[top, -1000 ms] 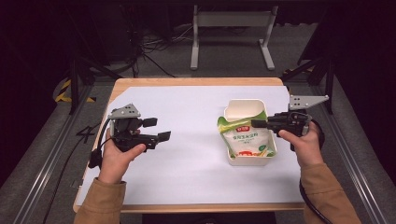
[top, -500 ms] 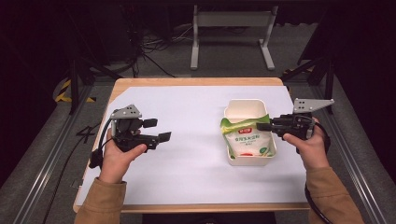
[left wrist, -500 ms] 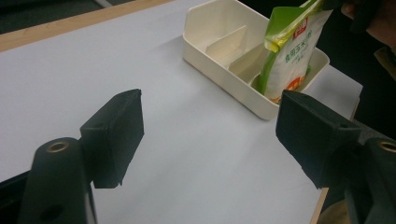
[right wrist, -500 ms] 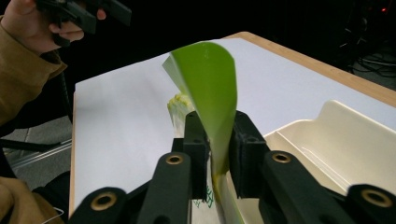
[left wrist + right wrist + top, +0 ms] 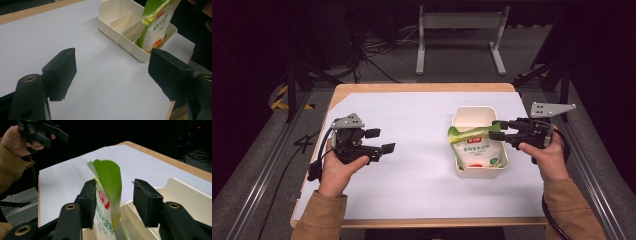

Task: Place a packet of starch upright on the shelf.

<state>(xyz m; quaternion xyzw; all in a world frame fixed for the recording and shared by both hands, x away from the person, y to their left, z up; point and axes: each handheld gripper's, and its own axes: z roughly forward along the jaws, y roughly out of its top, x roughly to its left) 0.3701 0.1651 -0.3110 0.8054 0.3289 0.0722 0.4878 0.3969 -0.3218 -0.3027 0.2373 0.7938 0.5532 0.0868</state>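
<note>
On the left of the worktop [image 5: 422, 190], the left tool [image 5: 379, 141] is held just above the white surface, its jaws spread wide and nothing between them. Right of centre, a cream divided tray [image 5: 472, 114] is seen, with a green-topped pouch [image 5: 476, 150] propped in its nearer compartment, tilted and rising above the rim. At the right, the right tool [image 5: 495, 129] is released, its jaws parted on either side of the pouch's bent green top [image 5: 108, 177]; whether one pad touches it cannot be told. If only that limp flap is pinched, the pouch may slip, or the light tray may be dragged.
</note>
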